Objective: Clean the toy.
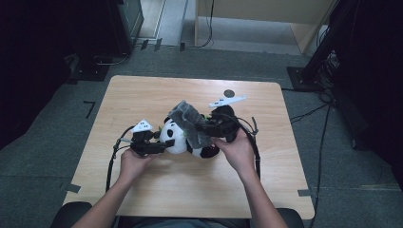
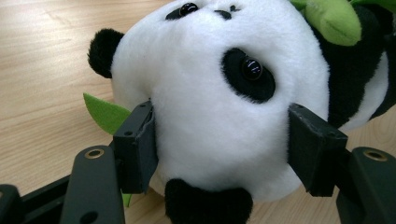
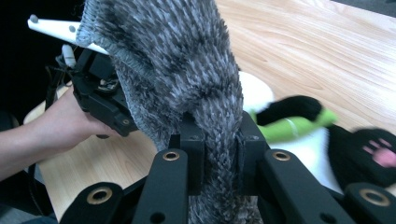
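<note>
Clamping the plush panda's (image 2: 219, 112) head, your left gripper (image 2: 219, 154) pins it on the table (image 1: 190, 190); your right gripper (image 3: 217, 154) pinches the grey knitted cloth (image 3: 187, 70) above the panda.

Plush panda (image 2: 210, 121): showing a white head with black ears, black eye patches and glossy black eyes; black body and limbs; one paw (image 3: 380, 156) showing pink pads. Green felt leaf (image 2: 105, 114) lying beside the left gripper (image 2: 219, 149), whose jaws are showing matt black (brass-coloured rivets). Knitted cloth (image 3: 187, 84): running mottled grey, flecked light and dark, between the black jaws of the right gripper (image 3: 217, 154). Table (image 1: 142, 95): showing pale wood grain.
</note>
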The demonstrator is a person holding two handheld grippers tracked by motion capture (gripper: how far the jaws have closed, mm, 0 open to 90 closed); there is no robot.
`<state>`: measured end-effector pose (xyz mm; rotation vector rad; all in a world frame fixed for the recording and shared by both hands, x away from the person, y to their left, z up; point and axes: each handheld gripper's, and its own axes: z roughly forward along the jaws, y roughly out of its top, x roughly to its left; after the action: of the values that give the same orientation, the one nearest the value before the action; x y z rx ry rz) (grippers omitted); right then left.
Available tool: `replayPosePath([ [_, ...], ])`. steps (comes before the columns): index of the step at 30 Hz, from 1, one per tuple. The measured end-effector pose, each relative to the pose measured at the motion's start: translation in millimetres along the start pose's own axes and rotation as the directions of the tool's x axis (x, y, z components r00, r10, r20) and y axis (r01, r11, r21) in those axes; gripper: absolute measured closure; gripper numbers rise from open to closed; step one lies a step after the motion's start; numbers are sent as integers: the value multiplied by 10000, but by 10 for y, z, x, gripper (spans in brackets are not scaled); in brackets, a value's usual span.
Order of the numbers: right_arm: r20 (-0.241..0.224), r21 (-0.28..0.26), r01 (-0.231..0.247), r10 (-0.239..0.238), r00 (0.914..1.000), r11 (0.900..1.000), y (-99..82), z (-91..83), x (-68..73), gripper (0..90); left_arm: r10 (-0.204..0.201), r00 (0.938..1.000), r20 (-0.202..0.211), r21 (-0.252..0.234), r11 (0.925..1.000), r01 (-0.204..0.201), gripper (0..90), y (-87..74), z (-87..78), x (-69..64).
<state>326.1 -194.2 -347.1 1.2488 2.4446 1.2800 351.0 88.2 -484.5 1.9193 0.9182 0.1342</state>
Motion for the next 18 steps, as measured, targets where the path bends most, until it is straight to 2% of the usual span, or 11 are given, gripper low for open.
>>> replayPosePath([
  [4,-106,355,273,-270,9996,9990,41,204,126,784,-34,10000,47,-3,10000,34,325,-1,-1,-5],
  [9,-475,784,77,-40,9989,9969,101,511,181,783,84,10000,-47,3,10000,-84,325,-13,-10,-19],
  [10,-527,912,49,-1,9986,9958,110,575,182,783,66,10000,-52,-13,10000,-67,326,-16,-10,-21],
  [12,-334,1246,70,-29,9994,9922,123,706,170,783,14,10000,-80,-34,10000,-15,325,-19,-9,-22],
  [14,-394,1526,-131,193,9990,9882,125,791,149,784,-18,10000,-97,-88,10000,17,325,-24,-4,-18],
  [16,-300,1544,-192,241,9993,9878,119,836,138,785,-152,9999,-74,-170,9997,151,326,-32,1,-11],
  [18,-419,1633,-388,462,9981,9858,113,894,118,783,-167,9997,-151,-159,9997,165,326,-36,2,-15],
])
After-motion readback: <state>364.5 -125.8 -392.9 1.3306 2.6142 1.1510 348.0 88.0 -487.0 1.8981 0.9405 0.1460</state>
